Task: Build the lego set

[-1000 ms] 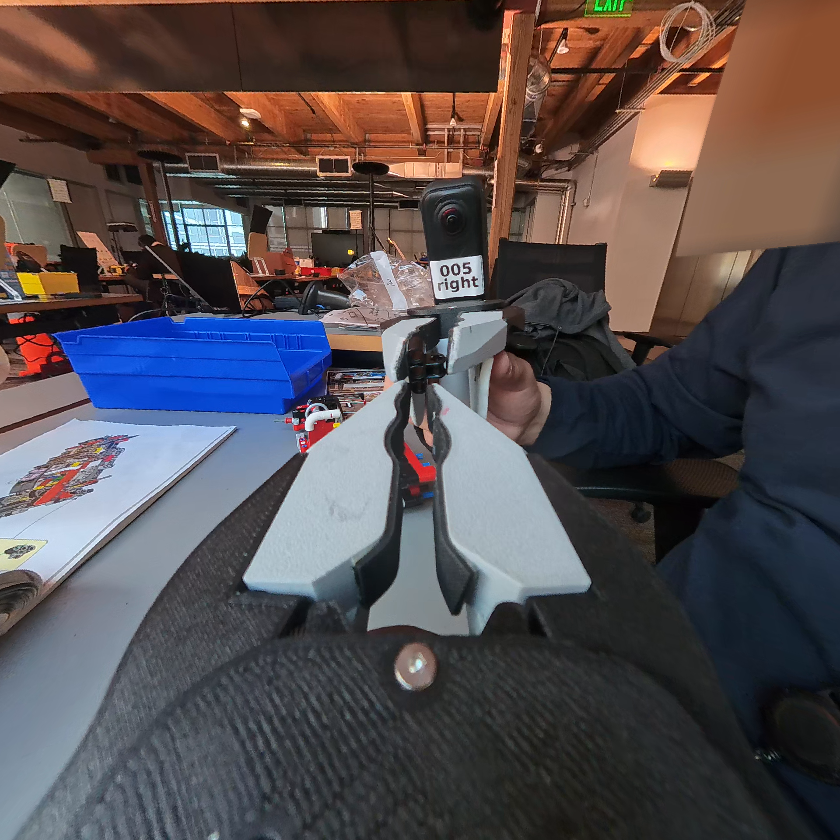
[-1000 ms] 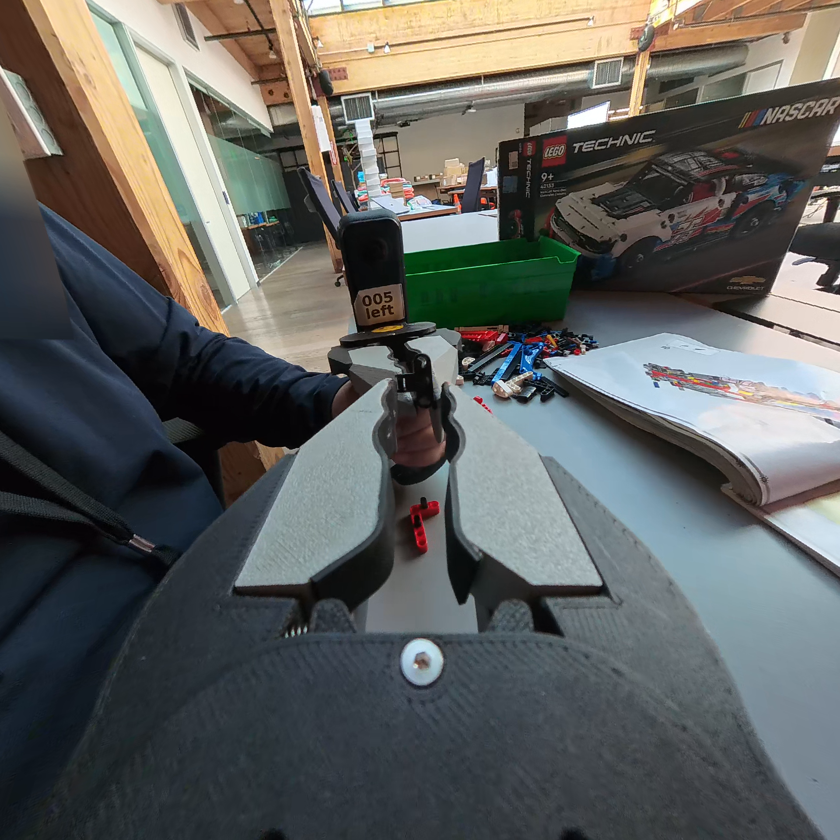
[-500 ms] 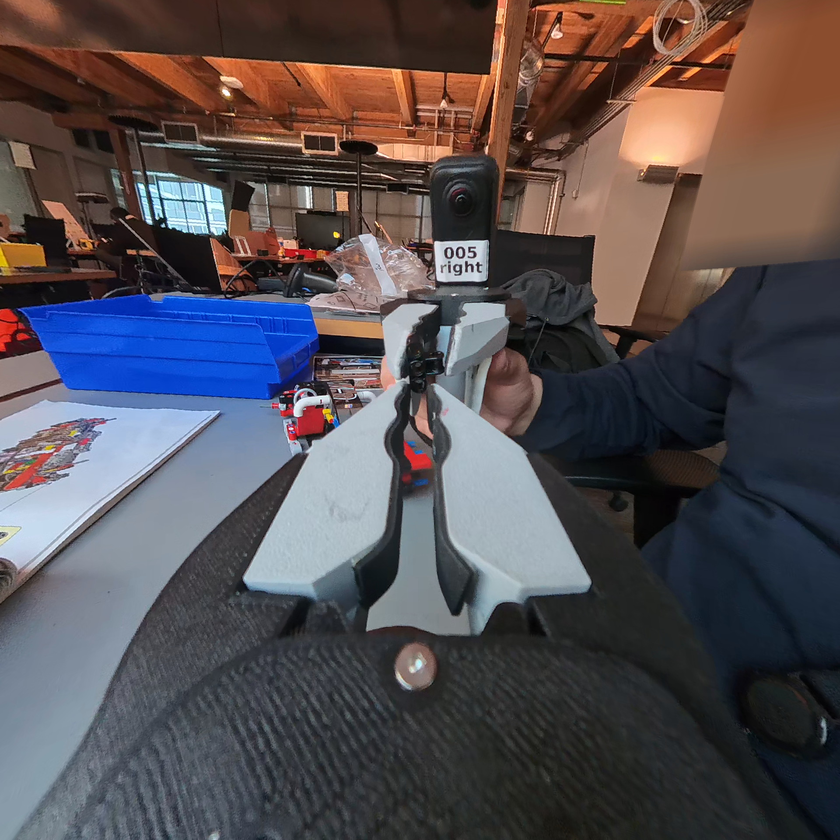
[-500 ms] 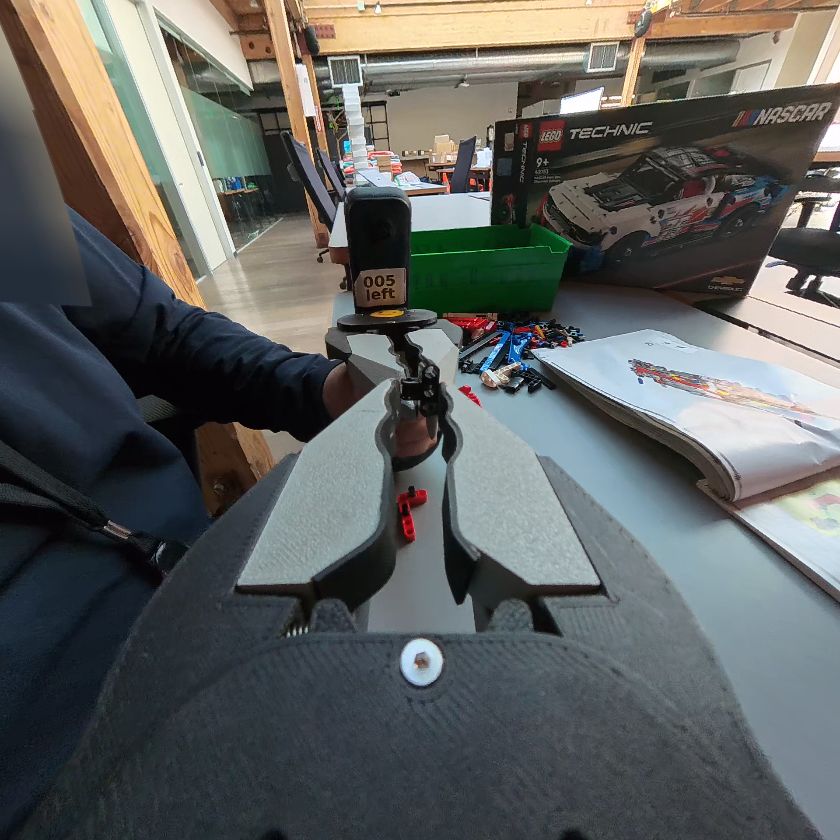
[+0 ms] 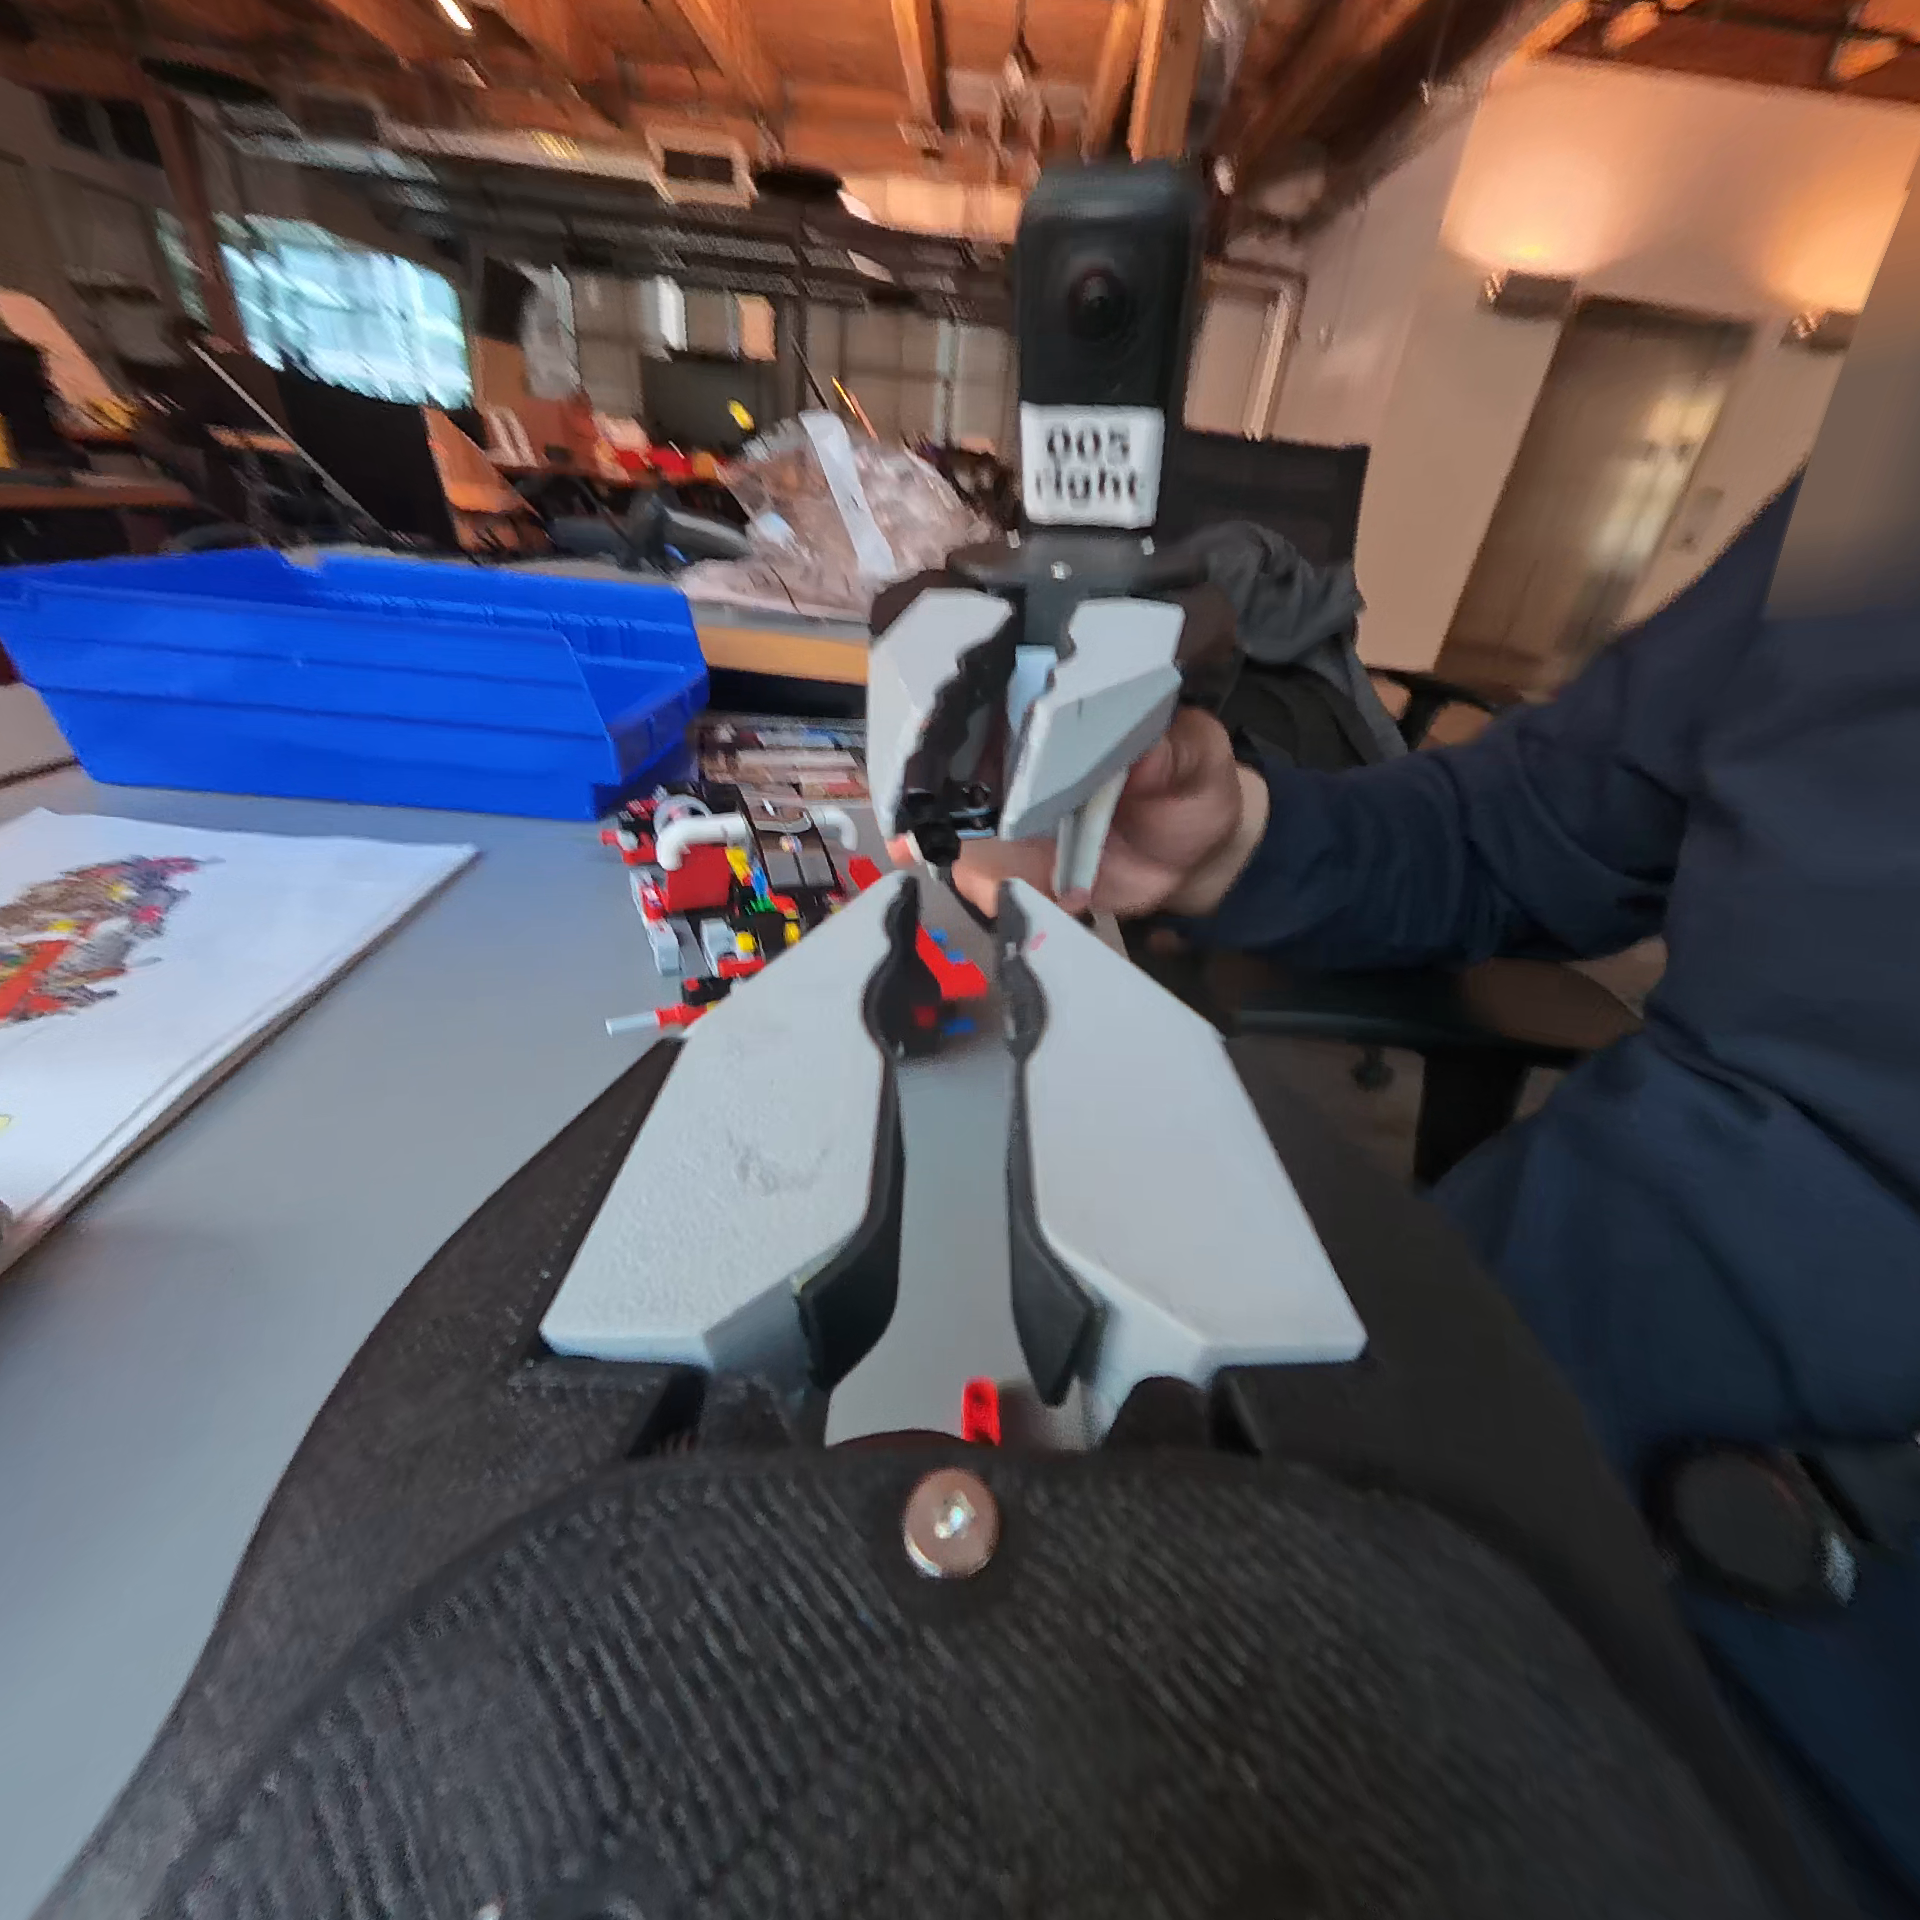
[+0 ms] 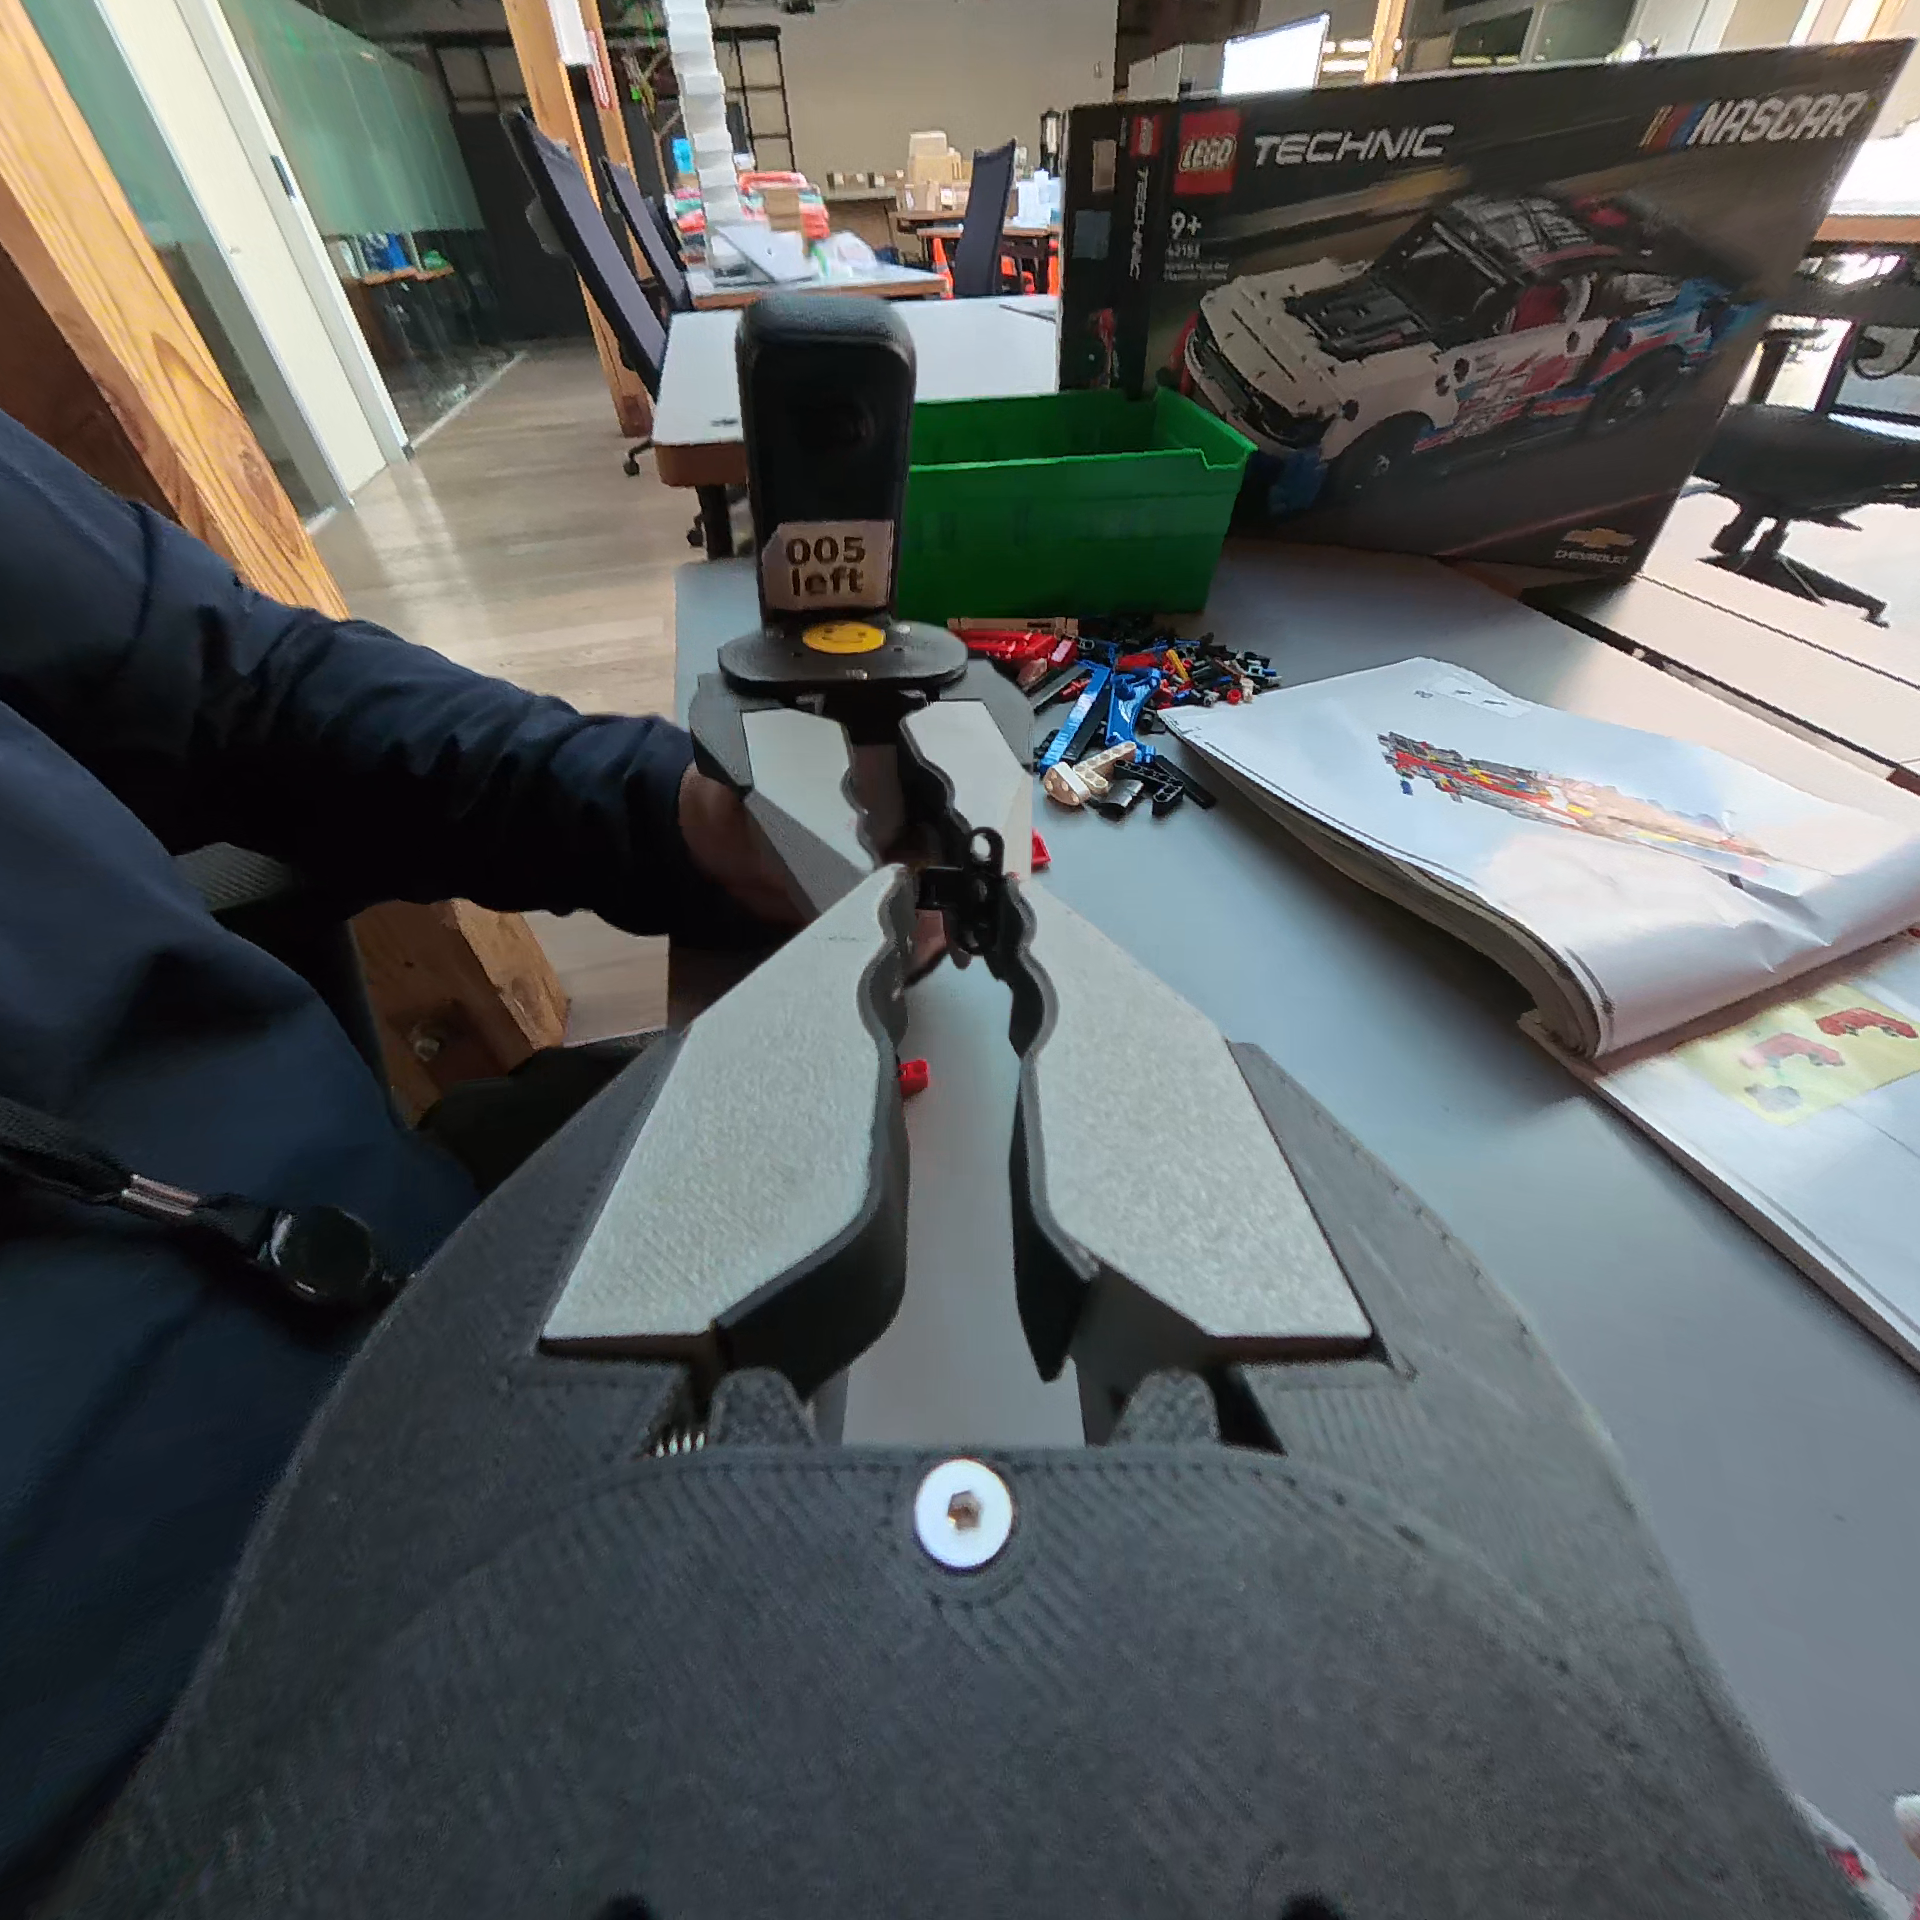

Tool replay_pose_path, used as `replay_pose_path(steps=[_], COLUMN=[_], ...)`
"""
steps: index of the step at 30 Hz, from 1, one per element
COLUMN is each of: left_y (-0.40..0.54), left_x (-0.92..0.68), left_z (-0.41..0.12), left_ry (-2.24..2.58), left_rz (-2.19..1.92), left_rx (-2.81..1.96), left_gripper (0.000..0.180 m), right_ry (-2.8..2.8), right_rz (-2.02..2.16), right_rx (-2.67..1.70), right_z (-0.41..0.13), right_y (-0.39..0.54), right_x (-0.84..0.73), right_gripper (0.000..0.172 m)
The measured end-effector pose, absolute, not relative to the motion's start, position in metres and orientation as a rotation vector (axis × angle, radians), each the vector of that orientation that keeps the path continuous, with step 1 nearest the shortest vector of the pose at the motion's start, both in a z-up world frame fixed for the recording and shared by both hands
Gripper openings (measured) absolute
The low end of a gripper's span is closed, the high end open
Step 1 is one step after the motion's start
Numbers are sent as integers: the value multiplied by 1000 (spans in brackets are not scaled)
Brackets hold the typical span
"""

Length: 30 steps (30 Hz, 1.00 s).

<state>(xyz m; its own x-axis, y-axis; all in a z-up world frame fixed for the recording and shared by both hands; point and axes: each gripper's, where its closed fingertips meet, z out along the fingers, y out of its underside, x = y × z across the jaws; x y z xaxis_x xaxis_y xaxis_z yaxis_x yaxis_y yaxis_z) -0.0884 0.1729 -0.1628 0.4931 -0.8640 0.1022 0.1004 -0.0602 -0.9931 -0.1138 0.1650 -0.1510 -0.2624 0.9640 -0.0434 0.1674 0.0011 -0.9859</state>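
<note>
My right gripper (image 6: 958, 896) is shut on a small black toy-brick piece (image 6: 977, 883), held above the grey table (image 6: 1299, 987). In the left wrist view the same gripper (image 5: 951, 821) faces me with the black piece (image 5: 935, 821) pinched at its tips. My left gripper (image 5: 958, 899) stands just below and in front of that piece with its jaws apart and nothing between them. It also shows in the right wrist view (image 6: 914, 821), close behind the black piece. A small red piece (image 6: 912, 1075) lies on the table under both grippers.
A partly built red and black model (image 5: 727, 883), a blue bin (image 5: 343, 665) and an open instruction booklet (image 5: 156, 935) are on one side. A green bin (image 6: 1060, 520), a kit box (image 6: 1455, 312) and loose pieces (image 6: 1122, 707) are on the other.
My left gripper has opened and let go of the black piece. The right gripper has kept hold of it and lifted a little away from the left.
</note>
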Motion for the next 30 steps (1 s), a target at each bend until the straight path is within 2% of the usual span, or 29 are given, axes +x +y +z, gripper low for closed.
replay_pose_path(steps=[3,10,13,17,22,30], left_y=[166,152,149,141,139,137], left_x=[-99,-114,-113,-111,-108,-108], left_z=[-175,-188,-203,-216,-223,-234], left_ry=[804,929,1003,1062,1089,1131], left_rz=[-906,-824,-783,-775,-770,-684], left_rx=[-1514,-1634,-1714,-1759,-1779,-1811], left_gripper=[25,17,15,3,8,5], right_ry=[-1633,-1956,-2012,-2041,-2062,-2115], right_rz=[1227,765,740,719,727,730], right_rx=[-1245,-1224,-1213,-1220,-1243,-1252], right_z=[-165,-215,-223,-229,-236,-245], right_y=[162,147,139,138,137,132], right_x=[-113,-117,-119,-118,-117,-119], right_gripper=[13,13,13,13,13,13])
